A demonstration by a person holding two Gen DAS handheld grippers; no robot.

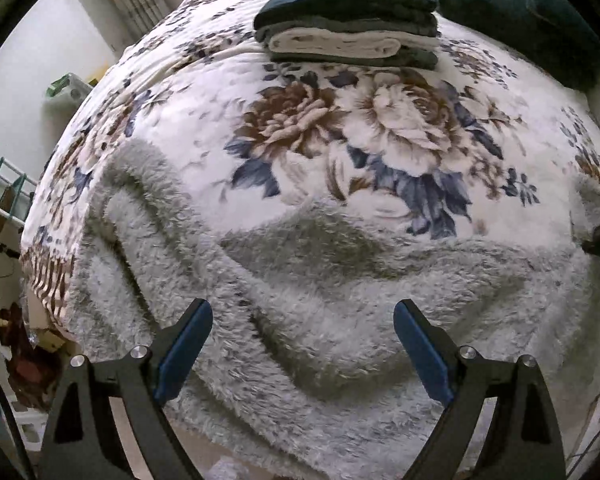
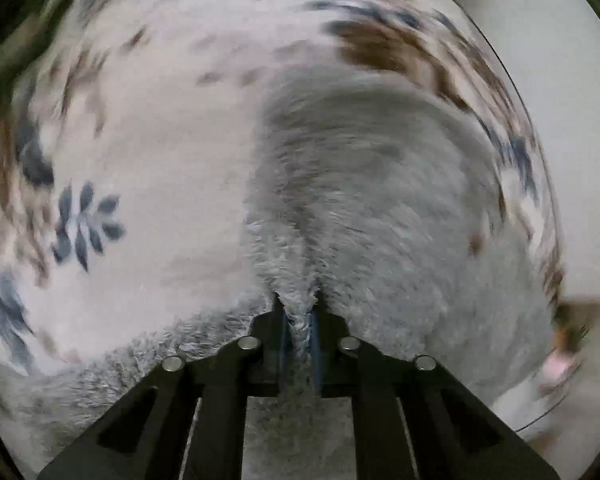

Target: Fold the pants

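Pants (image 1: 320, 312) of fluffy grey fleece lie rumpled across the near part of a bed covered by a floral blanket (image 1: 204, 80). Above them the left tool (image 1: 303, 322) hangs with its blue-padded fingers spread wide, nothing between them. The right tool (image 2: 299, 312) is pinching a ridge of the grey fleece between its pads; its view is blurred. At the far side of the bed sits a stack of folded clothes (image 1: 350, 24), beside a dark green pillow (image 1: 520, 12).
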